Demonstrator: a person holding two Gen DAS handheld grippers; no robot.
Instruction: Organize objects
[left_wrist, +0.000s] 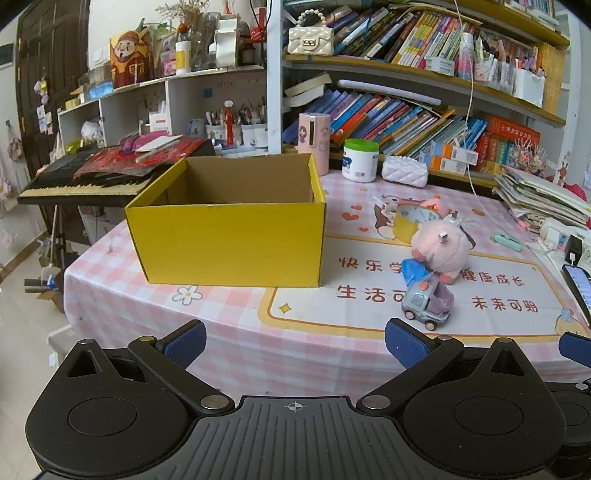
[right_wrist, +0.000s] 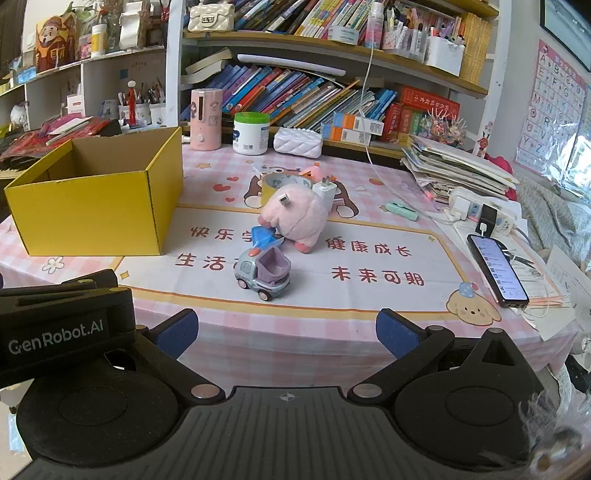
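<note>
Two claws hover at the near edge of the desk (right_wrist: 332, 332), both spread wide with nothing between their blue pads: the left claw (left_wrist: 295, 343) faces the yellow box (left_wrist: 229, 225), and the right claw (right_wrist: 288, 332) faces the toys, with the left claw's black body beside it at its left. Taking the yellow box as the landmark, an open cardboard carton, yellow outside and plain brown inside, with no contents showing from these views, everything loose lies to its right on the pink checked cloth. Nearest is one toy truck (right_wrist: 263, 275), grey cab, lilac tipper, orange light on top, standing on its wheels. Just behind the truck is one crumpled blue wrapper (right_wrist: 264, 236), touching one pink plush toy (right_wrist: 295, 216) that lies on its side with a small silver tag on it. Behind the plush toy sit one roll of yellow tape (right_wrist: 277, 184) and one white charger plug (right_wrist: 325, 188), close against it. Farther right of the box lie one mint-green highlighter (right_wrist: 400, 210) and, near the desk's right edge, one smartphone (right_wrist: 496, 269) with its screen lit. Behind the box, at the back of the desk, stand one pink humidifier (right_wrist: 205, 120), one white jar with a green lid (right_wrist: 251, 133) and one white quilted case (right_wrist: 297, 142).
</note>
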